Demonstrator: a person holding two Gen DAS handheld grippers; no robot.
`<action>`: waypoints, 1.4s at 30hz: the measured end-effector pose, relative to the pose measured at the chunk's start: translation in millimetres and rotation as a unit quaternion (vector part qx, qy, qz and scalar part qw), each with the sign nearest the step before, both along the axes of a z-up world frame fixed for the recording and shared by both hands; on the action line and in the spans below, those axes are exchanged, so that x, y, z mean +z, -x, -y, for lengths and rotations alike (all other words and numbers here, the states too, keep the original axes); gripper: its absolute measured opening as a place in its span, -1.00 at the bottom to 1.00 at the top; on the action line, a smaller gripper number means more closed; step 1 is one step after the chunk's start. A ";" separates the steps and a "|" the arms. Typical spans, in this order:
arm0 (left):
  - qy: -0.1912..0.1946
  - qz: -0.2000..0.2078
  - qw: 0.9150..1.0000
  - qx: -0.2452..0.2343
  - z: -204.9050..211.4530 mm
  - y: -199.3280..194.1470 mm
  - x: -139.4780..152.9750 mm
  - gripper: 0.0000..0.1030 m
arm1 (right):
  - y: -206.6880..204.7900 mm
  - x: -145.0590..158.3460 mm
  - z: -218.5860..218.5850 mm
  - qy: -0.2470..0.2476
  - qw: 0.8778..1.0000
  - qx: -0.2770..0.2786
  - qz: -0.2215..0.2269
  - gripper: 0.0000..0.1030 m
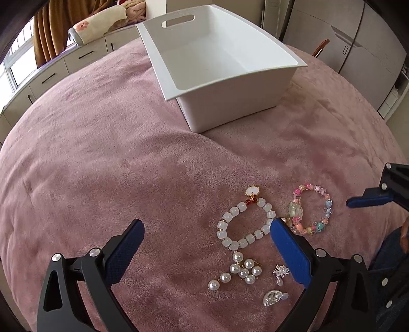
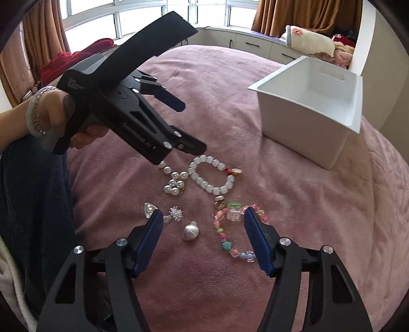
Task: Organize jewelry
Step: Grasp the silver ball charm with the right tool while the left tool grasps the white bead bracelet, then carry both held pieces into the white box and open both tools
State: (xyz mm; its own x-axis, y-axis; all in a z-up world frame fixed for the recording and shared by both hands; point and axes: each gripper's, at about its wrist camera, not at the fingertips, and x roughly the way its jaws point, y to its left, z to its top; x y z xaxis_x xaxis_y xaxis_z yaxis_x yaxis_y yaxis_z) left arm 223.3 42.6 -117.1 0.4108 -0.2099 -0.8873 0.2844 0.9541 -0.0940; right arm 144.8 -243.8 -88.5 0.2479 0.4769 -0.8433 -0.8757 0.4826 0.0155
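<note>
Jewelry lies on a pink blanket [image 1: 115, 153]. A white bead bracelet [image 1: 245, 224] with a gold charm, a pearl cluster [image 1: 240, 272], a colourful bead bracelet [image 1: 313, 209], a silver starburst piece [image 1: 280, 272] and a clear earring [image 1: 273, 298] show in the left wrist view. My left gripper [image 1: 207, 224] is open and empty above the white bracelet. My right gripper [image 2: 203, 217] is open and empty over the colourful bracelet [image 2: 230, 235] and a pearl piece [image 2: 190, 231]. The white bracelet [image 2: 212, 176] lies further off.
An empty white bin [image 1: 219, 58] with handle slots stands on the blanket beyond the jewelry; it also shows in the right wrist view [image 2: 311, 112]. Drawers [image 1: 46, 79] and windows [image 2: 143, 18] line the far side of the bed.
</note>
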 end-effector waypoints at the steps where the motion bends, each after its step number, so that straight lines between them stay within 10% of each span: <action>1: 0.001 -0.006 1.000 -0.002 0.3 -2.1 -3.9 0.94 | 0.3 -2.5 -2.4 0.002 1.000 0.009 -0.005 0.06; 22: -0.035 0.002 0.999 -0.039 19.9 -18.3 -46.5 0.61 | 1.0 -67.2 -17.3 0.081 0.994 0.059 -0.040 -0.41; 35: -0.022 0.017 0.999 -0.023 11.3 -8.2 -36.2 -0.69 | -21.6 -51.3 2.1 0.044 0.997 0.040 -0.057 -0.54; 42: -0.003 0.038 0.999 0.004 -4.3 0.1 -17.1 -0.70 | -31.1 -22.2 18.4 -0.006 0.999 0.008 -0.053 -0.54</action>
State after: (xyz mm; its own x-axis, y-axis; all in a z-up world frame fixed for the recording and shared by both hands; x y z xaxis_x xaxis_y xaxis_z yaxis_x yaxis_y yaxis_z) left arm 223.2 46.9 -134.2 0.4786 -0.2006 -0.8548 0.2830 0.9568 -0.0661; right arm 175.9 -262.2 -110.7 0.1495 0.4907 -0.8584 -0.8767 0.4672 0.1144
